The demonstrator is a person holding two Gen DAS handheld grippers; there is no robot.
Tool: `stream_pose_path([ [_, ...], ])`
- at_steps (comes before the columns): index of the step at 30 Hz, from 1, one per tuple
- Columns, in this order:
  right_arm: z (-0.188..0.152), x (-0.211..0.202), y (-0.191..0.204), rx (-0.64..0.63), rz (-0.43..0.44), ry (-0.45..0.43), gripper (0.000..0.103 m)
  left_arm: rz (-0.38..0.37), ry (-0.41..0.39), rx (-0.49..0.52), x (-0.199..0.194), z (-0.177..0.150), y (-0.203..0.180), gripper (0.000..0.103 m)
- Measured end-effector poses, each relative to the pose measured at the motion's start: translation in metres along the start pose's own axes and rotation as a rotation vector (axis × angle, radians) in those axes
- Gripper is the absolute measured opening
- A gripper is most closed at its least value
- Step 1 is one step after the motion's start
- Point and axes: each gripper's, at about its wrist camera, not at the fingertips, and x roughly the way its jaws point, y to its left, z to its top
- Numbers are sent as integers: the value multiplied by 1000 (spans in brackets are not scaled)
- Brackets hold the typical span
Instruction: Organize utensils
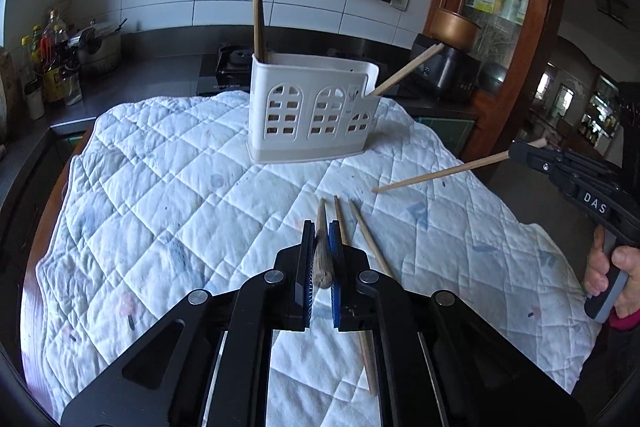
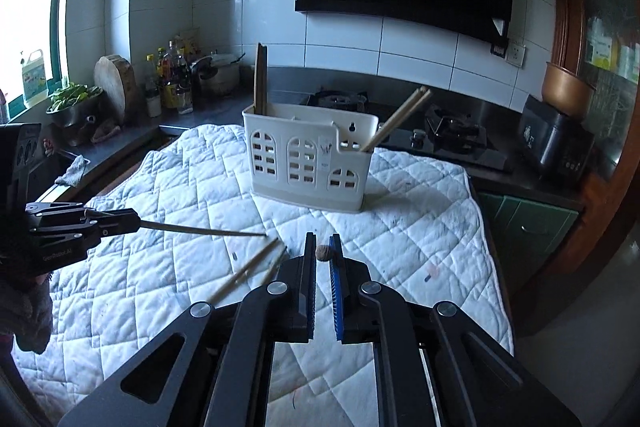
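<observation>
Both claws grip chopsticks (one ea.)

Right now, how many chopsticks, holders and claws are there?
Chopsticks held in claws: 2
Chopsticks lying on the quilt: 2
Chopsticks in the holder: 4
White utensil holder: 1
Claws: 2, left claw, right claw
Total: 11

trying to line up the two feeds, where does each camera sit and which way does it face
Left wrist: on the left gripper, facing the white plastic utensil holder; right gripper and hand show at right.
Right wrist: on the right gripper, facing the holder; left gripper at left.
Shared: holder, white quilted cloth, two loose wooden chopsticks.
</observation>
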Motion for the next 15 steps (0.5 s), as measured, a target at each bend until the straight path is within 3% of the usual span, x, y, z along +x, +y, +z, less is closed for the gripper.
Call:
stream_pose_path([
  [15,151,7,-26,-8,-14,-105,7,-21,-103,120,-6,122,-9,5],
])
